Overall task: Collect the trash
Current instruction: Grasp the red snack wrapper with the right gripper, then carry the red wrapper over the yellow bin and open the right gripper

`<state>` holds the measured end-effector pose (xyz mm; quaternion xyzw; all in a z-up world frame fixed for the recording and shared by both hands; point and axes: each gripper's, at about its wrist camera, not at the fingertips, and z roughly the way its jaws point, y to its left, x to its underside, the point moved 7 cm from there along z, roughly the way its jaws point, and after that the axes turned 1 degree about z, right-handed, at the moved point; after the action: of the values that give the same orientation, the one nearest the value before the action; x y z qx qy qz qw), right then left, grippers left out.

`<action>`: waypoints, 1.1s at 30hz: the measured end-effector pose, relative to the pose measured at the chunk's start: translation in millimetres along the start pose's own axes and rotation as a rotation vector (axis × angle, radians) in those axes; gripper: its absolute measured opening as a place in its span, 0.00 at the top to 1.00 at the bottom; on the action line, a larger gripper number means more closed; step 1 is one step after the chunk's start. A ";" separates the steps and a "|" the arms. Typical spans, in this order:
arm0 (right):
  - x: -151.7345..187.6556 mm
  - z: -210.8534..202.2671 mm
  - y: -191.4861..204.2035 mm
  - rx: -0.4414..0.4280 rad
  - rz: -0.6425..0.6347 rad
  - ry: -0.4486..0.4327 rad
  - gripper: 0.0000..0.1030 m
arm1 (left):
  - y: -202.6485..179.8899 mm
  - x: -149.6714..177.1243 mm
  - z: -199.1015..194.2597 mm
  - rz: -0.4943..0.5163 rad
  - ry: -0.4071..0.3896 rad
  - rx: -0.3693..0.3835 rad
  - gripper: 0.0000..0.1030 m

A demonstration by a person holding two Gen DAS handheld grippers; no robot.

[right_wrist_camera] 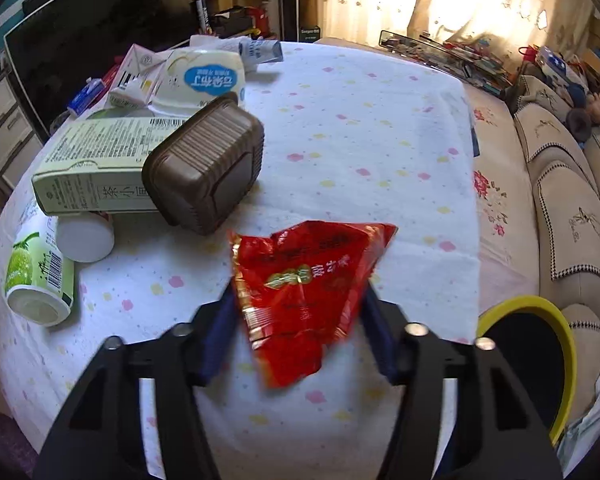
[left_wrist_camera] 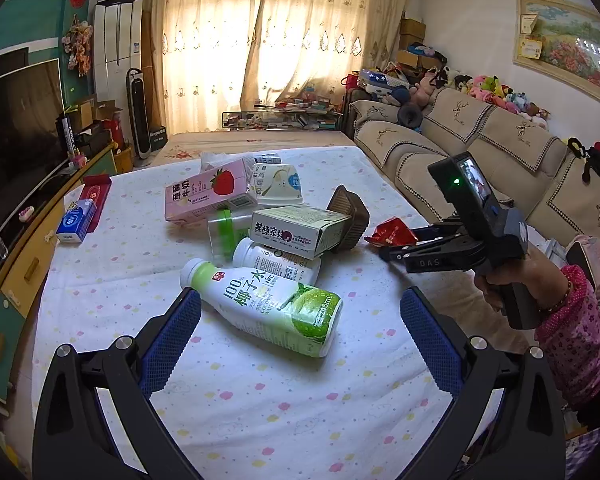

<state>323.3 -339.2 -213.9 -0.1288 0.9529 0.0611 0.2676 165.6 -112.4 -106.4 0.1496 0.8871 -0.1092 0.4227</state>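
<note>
So right now my right hand-held gripper (right_wrist_camera: 300, 320) has the crinkly red foil snack wrapper (right_wrist_camera: 306, 292) pinched between its blue pads, lifted a bit off the white spotted cloth on the worktop (right_wrist_camera: 360, 128). The black bin with the yellow rim (right_wrist_camera: 540, 312) sits just off the worktop edge to the right, so I'd guess that's where it goes. My tip: swing it fully over the rim before letting go, since foil this light will flutter sideways. Don't squeeze harder, it only slips.

Left hand-held gripper (left_wrist_camera: 300, 344) is spread wide, holding nothing, lined up either side of the white-and-green coconut water bottle (left_wrist_camera: 268, 304) lying on its side. I'd close across the middle of the body, since it'll roll.
</note>
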 end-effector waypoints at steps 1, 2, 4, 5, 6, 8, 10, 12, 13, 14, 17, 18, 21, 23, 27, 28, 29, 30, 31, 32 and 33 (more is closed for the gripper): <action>0.5 -2.5 -0.7 -0.013 0.014 -0.003 0.67 | 0.0 0.5 0.5 0.000 0.000 0.000 0.05; 1.5 -6.1 -1.8 -0.019 0.022 -0.009 0.71 | -0.1 0.6 0.9 -0.001 0.001 0.000 0.05; 1.4 -11.3 -1.9 -0.022 0.038 -0.017 0.81 | -1.1 1.0 2.3 0.000 0.004 0.001 0.05; 2.3 -13.5 -1.8 -0.028 0.043 -0.020 0.82 | -1.4 1.2 3.1 0.001 0.005 0.001 0.05; 3.1 -16.7 -1.3 -0.034 0.046 -0.026 0.84 | -2.2 1.0 4.0 0.002 0.007 0.002 0.05; 5.1 -23.7 0.2 -0.042 0.047 -0.039 0.85 | -3.5 1.3 5.9 0.005 0.010 0.004 0.05; 7.0 -31.1 0.5 -0.050 0.051 -0.056 0.85 | -5.2 1.7 7.2 0.008 0.012 0.004 0.05; 8.4 -39.7 0.0 -0.051 0.058 -0.076 0.85 | -6.3 2.1 8.5 0.011 0.014 0.007 0.05; 9.0 -44.4 -2.7 -0.044 0.066 -0.087 0.85 | -6.7 2.2 9.0 0.013 0.015 0.008 0.05; 9.4 -48.1 -5.8 -0.035 0.071 -0.096 0.85 | -7.5 2.1 10.0 0.014 0.016 0.009 0.05; 12.0 -57.7 -24.1 0.011 0.104 -0.119 0.85 | -8.8 2.0 11.5 0.018 0.019 0.013 0.05; 14.0 -59.4 -33.2 0.032 0.120 -0.122 0.85 | -9.5 1.9 12.3 0.019 0.021 0.014 0.05; 21.9 -59.8 -62.3 0.093 0.175 -0.117 0.85 | -11.8 2.4 15.1 0.023 0.028 0.014 0.05; 29.8 -59.0 -84.6 0.140 0.213 -0.110 0.84 | -13.3 1.9 17.0 0.025 0.032 0.012 0.05; 46.9 -54.7 -121.0 0.198 0.287 -0.088 0.84 | -18.3 0.8 19.0 0.033 0.035 0.009 0.05; 51.5 -52.4 -130.2 0.212 0.306 -0.080 0.84 | -20.0 0.4 20.0 0.037 0.036 0.008 0.05; 55.4 -50.9 -136.5 0.219 0.318 -0.074 0.84 | -21.7 0.1 21.0 0.040 0.038 0.007 0.05; 58.9 -48.0 -143.5 0.228 0.332 -0.064 0.84 | -22.7 -0.1 22.1 0.043 0.041 0.007 0.05; 62.2 -45.0 -149.6 0.236 0.343 -0.055 0.84 | -24.1 -0.2 23.1 0.046 0.044 0.007 0.05; 65.5 -41.9 -154.9 0.243 0.351 -0.046 0.84 | -24.8 0.3 24.3 0.050 0.047 0.007 0.05; 69.3 -40.9 -159.6 0.248 0.358 -0.041 0.83 | -26.5 0.3 25.5 0.054 0.050 0.007 0.05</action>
<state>290.4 -514.6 -223.2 0.0775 0.9553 -0.0073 0.2853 174.3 -145.2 -120.6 0.1775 0.8927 -0.0972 0.4026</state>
